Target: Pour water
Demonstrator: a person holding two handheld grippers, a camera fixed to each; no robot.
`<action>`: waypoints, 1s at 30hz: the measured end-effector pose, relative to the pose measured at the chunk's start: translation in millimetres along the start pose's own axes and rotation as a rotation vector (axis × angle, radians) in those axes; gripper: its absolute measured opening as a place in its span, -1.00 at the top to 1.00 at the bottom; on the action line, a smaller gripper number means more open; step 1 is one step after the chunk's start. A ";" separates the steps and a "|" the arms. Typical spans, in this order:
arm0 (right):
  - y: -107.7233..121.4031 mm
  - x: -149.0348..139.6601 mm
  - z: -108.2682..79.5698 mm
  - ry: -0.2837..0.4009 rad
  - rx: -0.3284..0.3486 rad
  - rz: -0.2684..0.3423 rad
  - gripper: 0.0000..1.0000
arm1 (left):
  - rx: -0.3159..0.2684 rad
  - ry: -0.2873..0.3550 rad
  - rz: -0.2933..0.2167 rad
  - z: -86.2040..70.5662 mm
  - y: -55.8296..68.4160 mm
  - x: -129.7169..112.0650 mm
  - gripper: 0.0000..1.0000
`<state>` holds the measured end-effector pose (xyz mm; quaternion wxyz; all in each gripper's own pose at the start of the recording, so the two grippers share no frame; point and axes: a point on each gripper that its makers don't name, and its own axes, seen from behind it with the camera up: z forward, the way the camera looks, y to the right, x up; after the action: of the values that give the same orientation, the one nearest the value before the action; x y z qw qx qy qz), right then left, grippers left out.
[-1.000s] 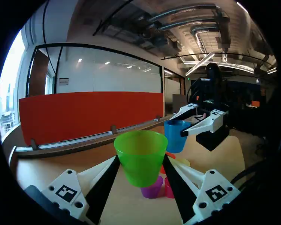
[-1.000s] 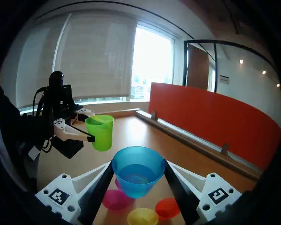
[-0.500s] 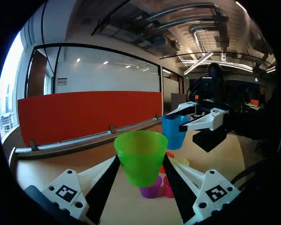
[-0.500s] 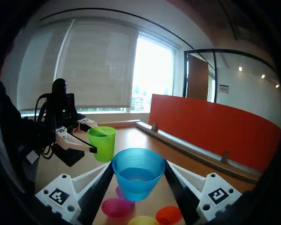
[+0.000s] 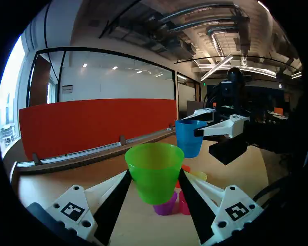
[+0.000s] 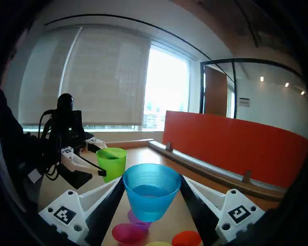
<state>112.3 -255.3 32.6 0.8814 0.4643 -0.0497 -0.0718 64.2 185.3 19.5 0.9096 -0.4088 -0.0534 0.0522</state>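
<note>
Above the wooden table [image 5: 43,184], the left gripper [image 5: 154,173] clamps an upright green cup [image 5: 155,182]; farther right, the right gripper [image 6: 151,180] pinches a blue cup [image 6: 150,201] holding water, seemingly about half full; small coloured cups [image 6: 129,233] sit below.

You have a pale wooden worktop [image 5: 63,184] under you. Four small cups sit close together on it: a purple cup [image 5: 165,207], a pink cup [image 5: 184,206] just beside it, and an orange cup [image 5: 186,168] and a yellow cup [image 5: 200,176] farther back. A long red partition [image 5: 92,123] runs along the worktop's far edge, with a glass wall [image 5: 113,82] above it. Overhead you see bare ceiling pipes [image 5: 203,18] and a light strip [image 5: 218,67]. In the right gripper view you face a bright window [image 6: 166,92] with a lowered blind [image 6: 104,82] beside it.
</note>
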 end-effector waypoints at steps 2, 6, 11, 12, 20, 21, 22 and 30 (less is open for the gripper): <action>1.4 1.1 0.5 0.000 -0.001 -0.003 -0.87 | -0.001 0.001 -0.003 -0.5 0.0 -0.3 -0.63; 3.6 3.8 2.0 0.000 -0.001 -0.012 -0.88 | -0.005 -0.003 -0.008 -1.0 0.4 -3.3 -0.63; 3.5 6.7 3.6 -0.008 0.005 -0.036 -0.87 | -0.012 -0.016 0.002 -1.2 2.9 -9.2 -0.63; 3.4 7.4 3.8 -0.010 0.006 -0.041 -0.87 | -0.012 -0.017 0.005 -1.3 3.3 -9.6 -0.63; 4.0 14.5 5.0 -0.013 0.013 -0.069 -0.87 | -0.026 -0.012 0.002 -2.1 8.4 -11.1 -0.62; 4.2 15.5 5.2 -0.013 0.014 -0.072 -0.87 | -0.025 -0.011 0.001 -2.1 8.4 -11.4 -0.62; 4.3 16.2 5.6 -0.014 0.015 -0.077 -0.87 | -0.025 -0.010 -0.001 -2.0 8.2 -11.9 -0.62; 3.6 22.7 8.7 -0.020 0.025 -0.118 -0.87 | -0.031 -0.007 -0.012 -1.2 9.9 -14.8 -0.62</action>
<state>133.6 -264.3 41.0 0.8692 0.4766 -0.0317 -0.1277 49.3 188.9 10.5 0.9032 -0.4225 -0.0596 0.0473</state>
